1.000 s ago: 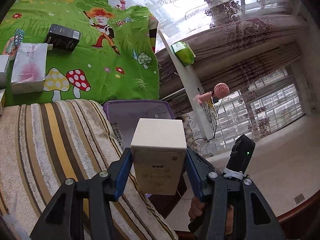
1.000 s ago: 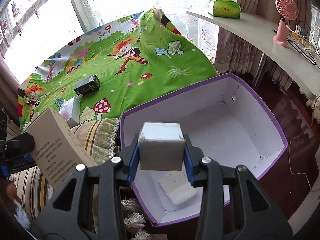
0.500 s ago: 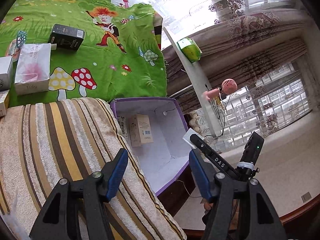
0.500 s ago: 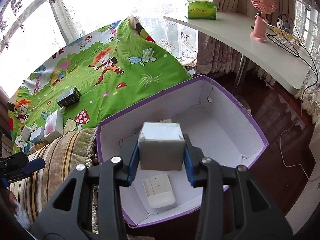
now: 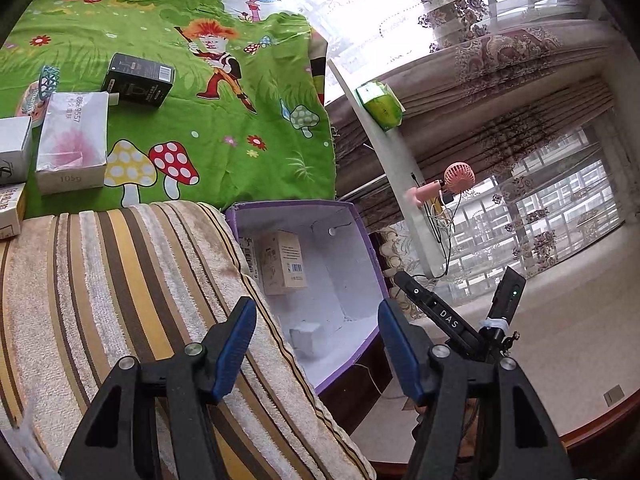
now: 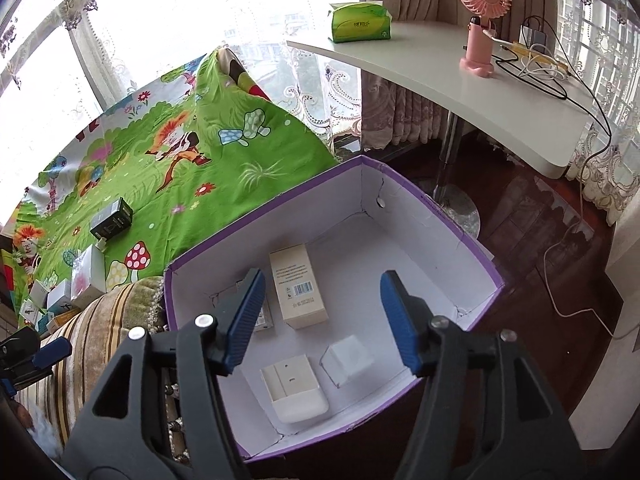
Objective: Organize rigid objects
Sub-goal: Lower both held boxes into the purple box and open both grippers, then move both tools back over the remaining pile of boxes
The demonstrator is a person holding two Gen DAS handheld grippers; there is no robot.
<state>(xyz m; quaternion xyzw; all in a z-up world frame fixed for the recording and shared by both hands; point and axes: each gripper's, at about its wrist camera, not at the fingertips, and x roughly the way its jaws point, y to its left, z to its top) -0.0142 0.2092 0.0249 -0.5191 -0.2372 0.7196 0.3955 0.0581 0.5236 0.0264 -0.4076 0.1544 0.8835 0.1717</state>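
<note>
A purple storage box [image 6: 472, 240] with a white inside stands on the floor beside the bed; it also shows in the left wrist view [image 5: 360, 216]. In it lie a beige carton [image 6: 298, 290], a small white cube box [image 6: 348, 360], a white device [image 6: 294, 388] and a box partly hidden by a finger. My right gripper [image 6: 322, 322] is open and empty above the box. My left gripper [image 5: 314, 350] is open and empty over the striped towel [image 5: 120, 280] at the box's edge. The beige carton [image 5: 282, 262] and cube [image 5: 306, 338] show there too.
On the green cartoon sheet [image 5: 240, 120] lie a black box [image 5: 138, 80], a white and pink box [image 5: 72, 148] and other small boxes at the left. A white desk [image 6: 460, 88] holds a pink fan [image 6: 480, 20], a green tissue pack [image 6: 358, 20] and cables.
My left gripper let go of the beige carton, which now lies in the purple box. My right gripper opened and dropped the white cube box into it.
</note>
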